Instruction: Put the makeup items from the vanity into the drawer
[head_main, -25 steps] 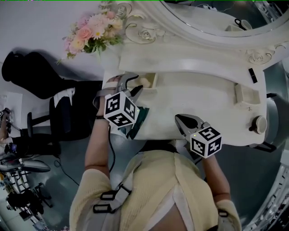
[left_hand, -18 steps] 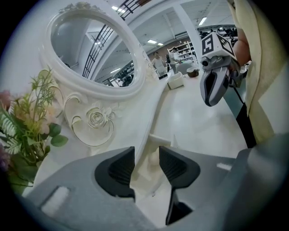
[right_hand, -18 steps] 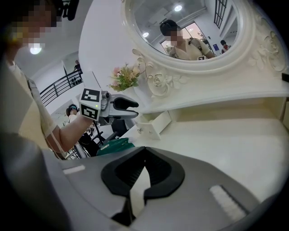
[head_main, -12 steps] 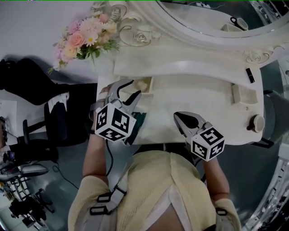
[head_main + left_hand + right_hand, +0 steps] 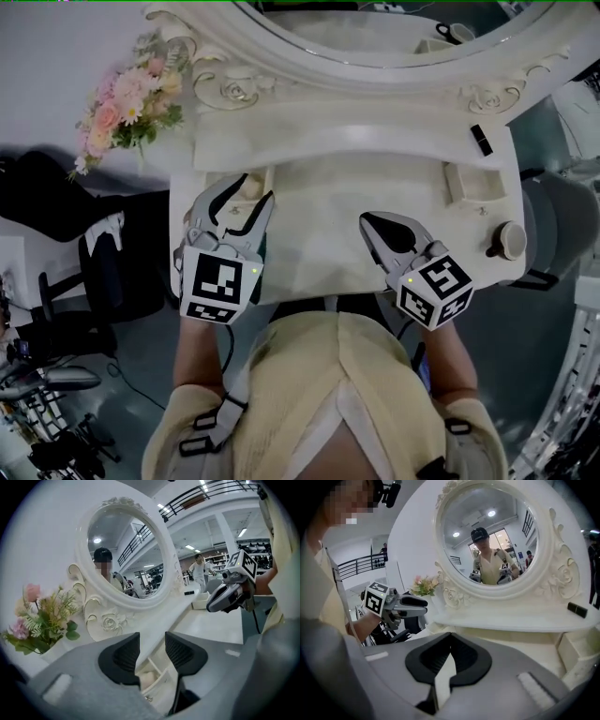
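On the vanity's upper shelf: a small black makeup tube lies at the right end, below the mirror, well apart from both grippers. It is the only makeup item I can make out that is outside a drawer.
Left drawer: pulled open at the left end of the worktop, with a pale item lying in it.
Right drawer: also open, just below the black makeup tube. Whether anything lies in it cannot be told.
Left gripper: hovers just above the left drawer, fingers spread, nothing between them.
Right gripper: over the front middle of the worktop, fingers pressed together on nothing.
Step in hand: by my reading, a pause between items. The left gripper is free over the left drawer, neither gripper carries anything, and the black makeup tube is not yet fetched.
Next move: probably falls to the right gripper, the nearer one. It needs to spread its fingers, reach up to the upper shelf and pinch the tube across its narrow body. It then lowers the tube into an open drawer, and the right drawer is the closer.
Care: the tube is slim and may roll or slip if caught off-centre.
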